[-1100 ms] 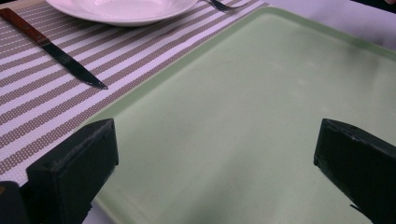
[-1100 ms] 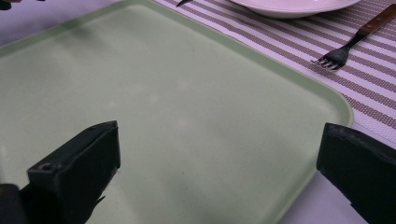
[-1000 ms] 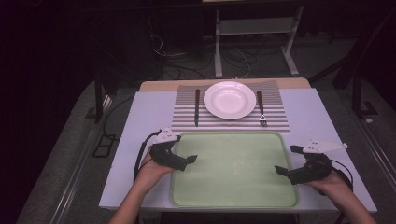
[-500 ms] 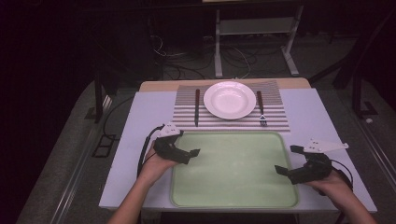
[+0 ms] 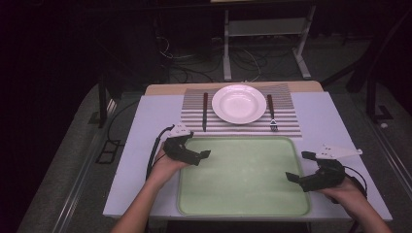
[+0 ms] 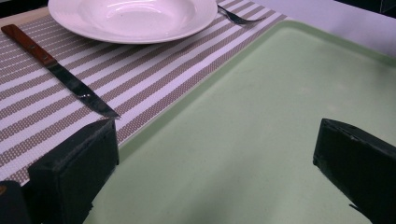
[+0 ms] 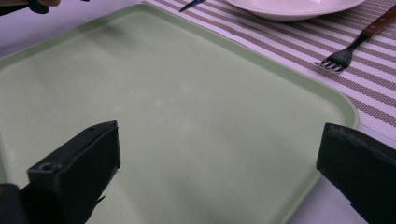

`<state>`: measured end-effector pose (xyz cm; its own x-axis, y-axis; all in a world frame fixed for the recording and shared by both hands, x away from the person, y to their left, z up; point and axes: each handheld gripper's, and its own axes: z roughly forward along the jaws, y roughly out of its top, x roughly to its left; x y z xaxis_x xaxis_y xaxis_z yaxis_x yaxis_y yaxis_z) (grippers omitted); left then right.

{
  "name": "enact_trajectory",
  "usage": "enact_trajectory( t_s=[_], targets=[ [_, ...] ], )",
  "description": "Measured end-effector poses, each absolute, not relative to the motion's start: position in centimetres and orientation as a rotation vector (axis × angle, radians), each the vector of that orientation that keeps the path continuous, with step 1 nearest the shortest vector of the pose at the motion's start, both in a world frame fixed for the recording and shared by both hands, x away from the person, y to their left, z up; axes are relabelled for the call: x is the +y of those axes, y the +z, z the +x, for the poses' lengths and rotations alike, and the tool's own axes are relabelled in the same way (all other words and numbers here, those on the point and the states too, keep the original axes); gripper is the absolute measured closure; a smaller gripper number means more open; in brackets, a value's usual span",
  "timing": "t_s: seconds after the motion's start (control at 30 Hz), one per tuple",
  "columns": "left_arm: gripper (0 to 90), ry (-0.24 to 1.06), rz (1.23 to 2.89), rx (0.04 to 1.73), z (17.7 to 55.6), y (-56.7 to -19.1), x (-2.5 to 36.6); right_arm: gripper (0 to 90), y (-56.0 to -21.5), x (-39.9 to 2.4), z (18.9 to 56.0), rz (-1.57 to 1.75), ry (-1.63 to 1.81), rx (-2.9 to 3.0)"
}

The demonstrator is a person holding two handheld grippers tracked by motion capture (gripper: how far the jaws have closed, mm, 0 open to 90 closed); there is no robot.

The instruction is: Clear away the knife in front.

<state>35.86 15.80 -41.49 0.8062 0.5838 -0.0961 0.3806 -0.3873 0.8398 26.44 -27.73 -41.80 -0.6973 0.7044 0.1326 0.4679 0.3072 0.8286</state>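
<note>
A pale green tray [image 5: 243,194] was set on a white table [image 5: 141,145] in a darkened room, nearer the person than the striped placemat [image 5: 286,124]; the left gripper [image 5: 203,154] and right gripper [image 5: 293,177] were held at its sides, jaws apart.

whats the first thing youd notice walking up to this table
A big pale green tray takes up the near half of the table, bare, with the left gripper over its near-left corner and the right gripper at its right edge, both with jaws open. Behind it, a white plate sits on a striped placemat, a knife to its left and a fork to its right.
</note>
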Motion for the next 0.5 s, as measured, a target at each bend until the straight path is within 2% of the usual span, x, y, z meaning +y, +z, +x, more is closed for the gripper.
enact_trajectory(
  t_s=[0.5],
  targets=[
    [0.0,0.285,2.025,0.716,37.5,-41.3,14.9,0.0,-41.8,-27.5,26.4,1.051,1.358,2.326]
  ],
)
